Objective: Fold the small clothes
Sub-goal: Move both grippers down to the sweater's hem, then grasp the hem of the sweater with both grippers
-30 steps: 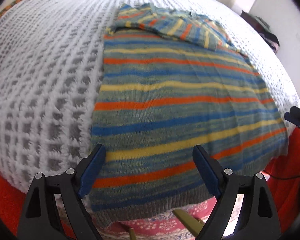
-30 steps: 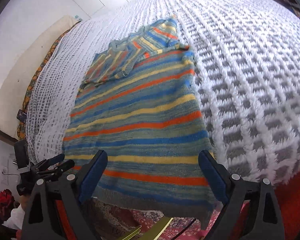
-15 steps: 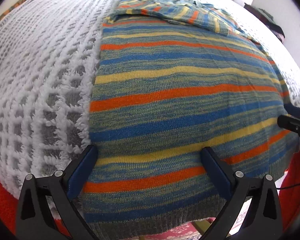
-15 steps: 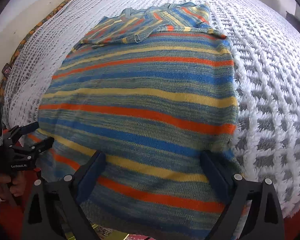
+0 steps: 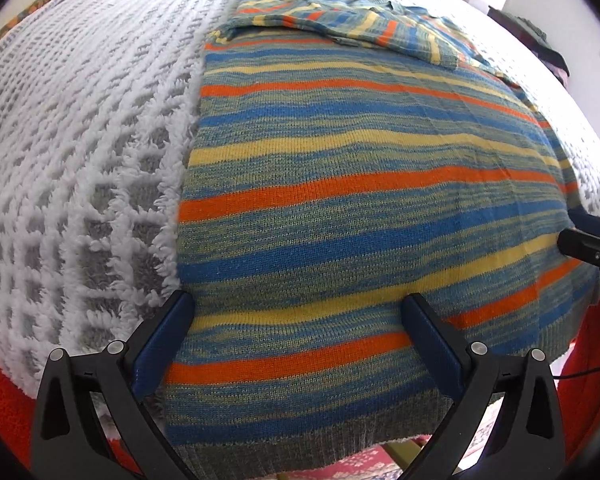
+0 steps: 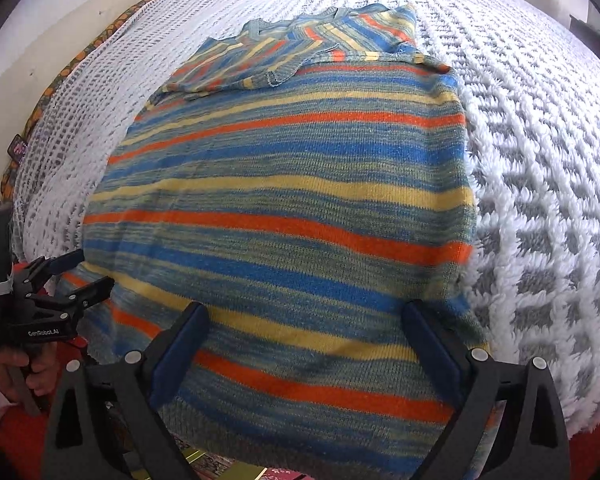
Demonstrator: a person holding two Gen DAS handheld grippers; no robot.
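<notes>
A striped knit sweater (image 5: pixel 360 208) in blue, orange, yellow and grey-green lies flat on the bed, sleeves folded across its far end; it also shows in the right wrist view (image 6: pixel 292 216). Its grey hem hangs over the near bed edge. My left gripper (image 5: pixel 296 320) is open, its fingers spread over the hem's left part. My right gripper (image 6: pixel 304 324) is open over the hem's right part. Each gripper shows in the other's view: the right one (image 5: pixel 588 246) at the sweater's right edge, the left one (image 6: pixel 60 296) at its left edge.
A white and grey tufted bedspread (image 5: pixel 80 140) covers the bed and surrounds the sweater (image 6: pixel 540 160). Red fabric (image 5: pixel 4 392) lies below the near bed edge. A patterned floor (image 5: pixel 364 462) shows under the hem. Dark clothes (image 5: pixel 540 44) lie far right.
Both grippers have moved in closer and lower over the sweater's hem, so the sweater fills more of each view. Both stay open.
</notes>
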